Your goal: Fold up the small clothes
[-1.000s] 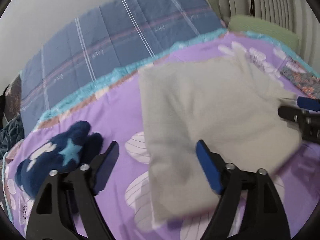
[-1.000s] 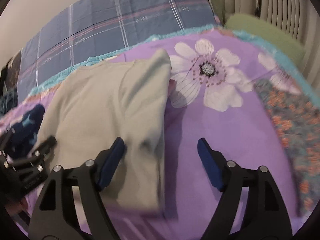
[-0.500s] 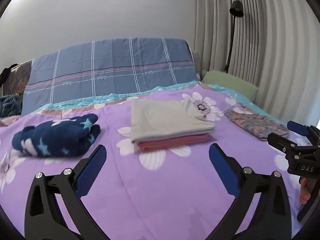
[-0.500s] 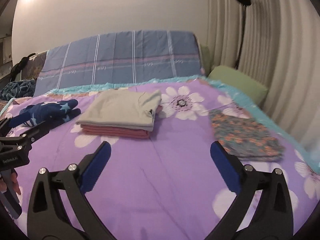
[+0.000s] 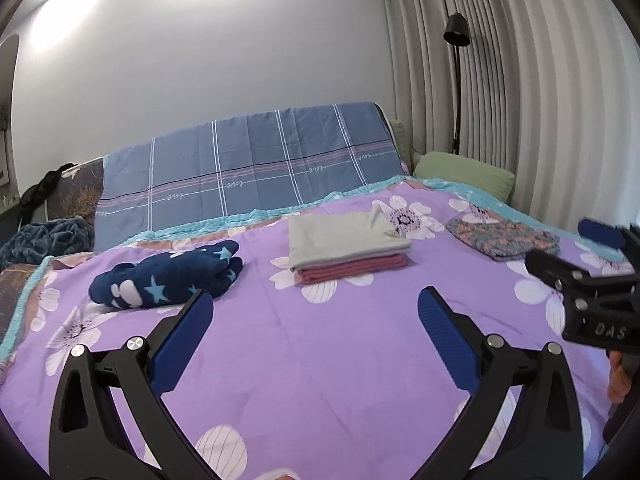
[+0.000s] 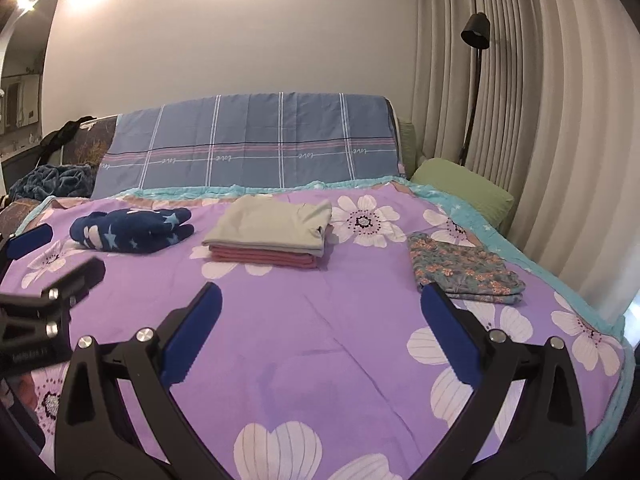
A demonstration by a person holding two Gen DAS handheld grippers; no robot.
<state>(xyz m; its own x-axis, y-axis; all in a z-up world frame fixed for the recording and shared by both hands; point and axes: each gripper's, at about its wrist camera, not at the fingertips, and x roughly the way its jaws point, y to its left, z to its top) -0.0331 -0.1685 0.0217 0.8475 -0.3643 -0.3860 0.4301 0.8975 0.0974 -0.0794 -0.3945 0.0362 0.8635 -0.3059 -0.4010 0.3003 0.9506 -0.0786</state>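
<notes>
A folded grey garment (image 6: 268, 226) is laid squarely on a folded pink one (image 6: 266, 258), making a neat stack near the middle of the purple flowered bedspread (image 6: 320, 340), presumably so that finished pieces are kept together. A navy star-patterned fleece bundle (image 6: 132, 228) is left loosely rolled to the stack's left; a folded floral cloth (image 6: 464, 268) is set well apart on the right, whether finished or waiting cannot be told. Both the left tool (image 5: 316, 330) and the right tool (image 6: 322, 322) are held spread wide with nothing between the jaws, above bare bedspread. Nothing is placed between them and the clothes; a green pillow (image 6: 464, 184) and a floor lamp (image 6: 474, 40) are kept at the far edge.
</notes>
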